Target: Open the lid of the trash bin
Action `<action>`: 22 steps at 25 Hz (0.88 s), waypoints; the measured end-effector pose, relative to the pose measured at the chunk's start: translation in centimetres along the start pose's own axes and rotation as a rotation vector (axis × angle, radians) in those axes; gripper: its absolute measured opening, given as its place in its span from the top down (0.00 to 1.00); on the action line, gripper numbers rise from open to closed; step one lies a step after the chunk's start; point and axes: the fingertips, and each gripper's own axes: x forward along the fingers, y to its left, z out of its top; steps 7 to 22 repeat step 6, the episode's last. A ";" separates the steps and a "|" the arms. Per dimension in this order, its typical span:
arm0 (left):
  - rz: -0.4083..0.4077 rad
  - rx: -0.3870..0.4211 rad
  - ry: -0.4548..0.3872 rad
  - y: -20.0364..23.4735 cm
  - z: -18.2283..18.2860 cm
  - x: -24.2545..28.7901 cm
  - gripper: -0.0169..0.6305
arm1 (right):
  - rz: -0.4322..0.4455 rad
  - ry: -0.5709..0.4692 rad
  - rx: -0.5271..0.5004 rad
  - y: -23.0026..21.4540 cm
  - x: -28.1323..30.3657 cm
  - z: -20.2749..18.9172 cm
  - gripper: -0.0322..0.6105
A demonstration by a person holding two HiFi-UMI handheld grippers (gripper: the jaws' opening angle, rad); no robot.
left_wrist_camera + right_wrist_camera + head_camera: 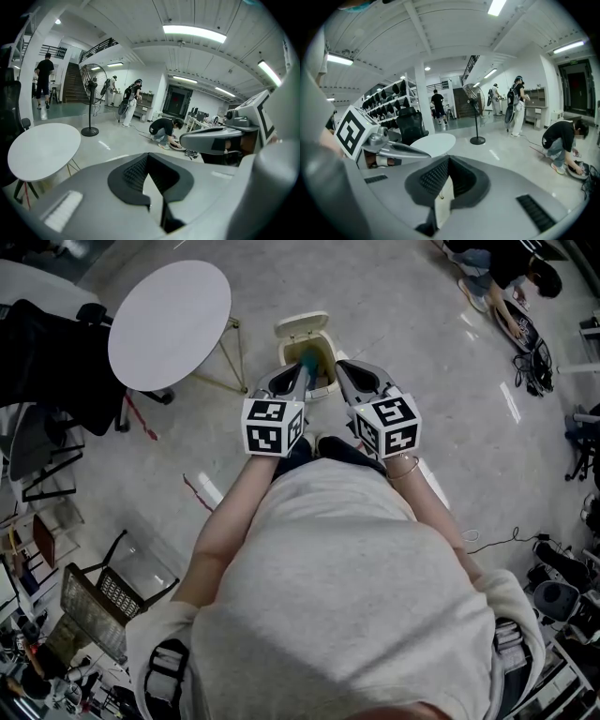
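Note:
The cream trash bin [323, 385] stands on the floor in front of me in the head view, its lid [302, 324] tipped up at the far side and the mouth showing. My left gripper [302, 371] hovers over the bin's mouth, jaws together; a teal patch shows at its tip and I cannot tell what it is. My right gripper [345, 373] hangs just right of it at the bin's right rim, also shut. Both gripper views look level across the room: the left gripper [149, 161] and right gripper [449, 164] have their pads meeting on nothing. The bin is hidden in both.
A round white table [169, 324] stands left of the bin, a black office chair [47, 362] beyond it. A wire chair [103, 596] is at lower left. A person crouches [506, 287] at far right among cables. A standing fan [89, 98] and other people are farther off.

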 end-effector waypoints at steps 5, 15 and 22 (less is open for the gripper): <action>-0.003 -0.009 -0.004 0.2 0.0 0.0 0.96 | -0.014 -0.009 0.025 -0.3 0.3 0.3 0.94; -0.004 -0.011 -0.004 0.2 0.0 -0.1 0.96 | -0.014 -0.008 0.025 -0.3 0.3 0.3 0.94; -0.004 -0.011 -0.004 0.2 0.0 -0.1 0.96 | -0.014 -0.008 0.025 -0.3 0.3 0.3 0.94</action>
